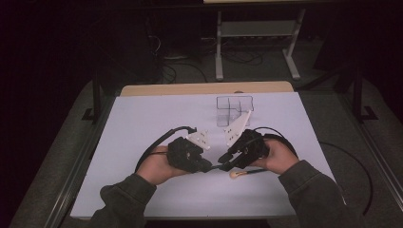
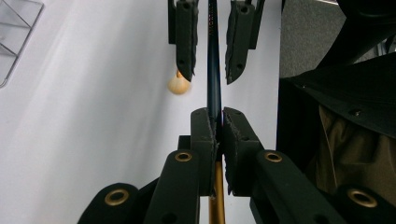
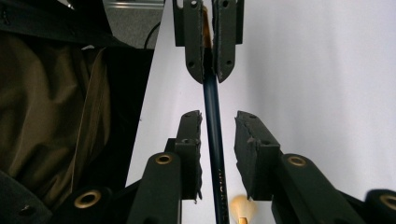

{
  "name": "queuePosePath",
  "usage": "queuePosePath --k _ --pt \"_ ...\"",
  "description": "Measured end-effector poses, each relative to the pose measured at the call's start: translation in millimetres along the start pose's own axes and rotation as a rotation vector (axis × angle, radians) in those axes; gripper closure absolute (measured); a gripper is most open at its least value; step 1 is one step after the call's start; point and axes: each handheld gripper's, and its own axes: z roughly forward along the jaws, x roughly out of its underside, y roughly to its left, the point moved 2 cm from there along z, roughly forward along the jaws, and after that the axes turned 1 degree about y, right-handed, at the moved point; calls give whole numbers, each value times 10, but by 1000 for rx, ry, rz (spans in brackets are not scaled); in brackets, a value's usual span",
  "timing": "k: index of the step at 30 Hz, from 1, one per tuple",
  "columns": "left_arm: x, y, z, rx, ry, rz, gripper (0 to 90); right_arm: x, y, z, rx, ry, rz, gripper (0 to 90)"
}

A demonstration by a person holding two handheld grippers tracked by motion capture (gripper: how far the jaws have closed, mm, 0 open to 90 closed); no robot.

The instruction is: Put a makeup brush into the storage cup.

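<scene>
A thin dark blue stick with a gold end runs between my two grippers. My left gripper is shut on it, and in the right gripper view the left gripper grips it from the far side. The right gripper is open, its jaws standing on either side of the stick with a gap at the right jaw. In the high view both grippers meet tip to tip at the table's front middle. A tan rounded tuft lies on the white table just below them.
A clear plastic compartment box stands behind the grippers toward the back of the white table. Black cables loop beside each hand. Olive sleeves come in from the front edge.
</scene>
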Motion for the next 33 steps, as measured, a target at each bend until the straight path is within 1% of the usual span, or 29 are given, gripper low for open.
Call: queuePosePath --k 2,6,9,14,16,22,29,33 --pt "-5 2 -1 -1 4 10 832 -2 3 6 1 0 -6 720" --pt "-14 -7 6 2 0 10 832 -12 13 24 -2 2 -18 748" --pt "-17 -9 9 1 7 16 832 -14 17 32 -7 2 -23 773" --pt "-16 -9 9 3 10 21 832 -16 25 47 -17 7 -24 793" --pt "-15 -12 9 4 10 19 832 -17 30 50 -20 9 -24 814" --pt "-15 -23 20 6 16 23 832 -13 30 70 -30 11 -39 822" --pt "-12 -29 30 6 20 33 831 2 33 79 -34 10 -37 830" --pt "-4 -30 34 8 19 31 830 4 38 92 -36 10 -37 831"
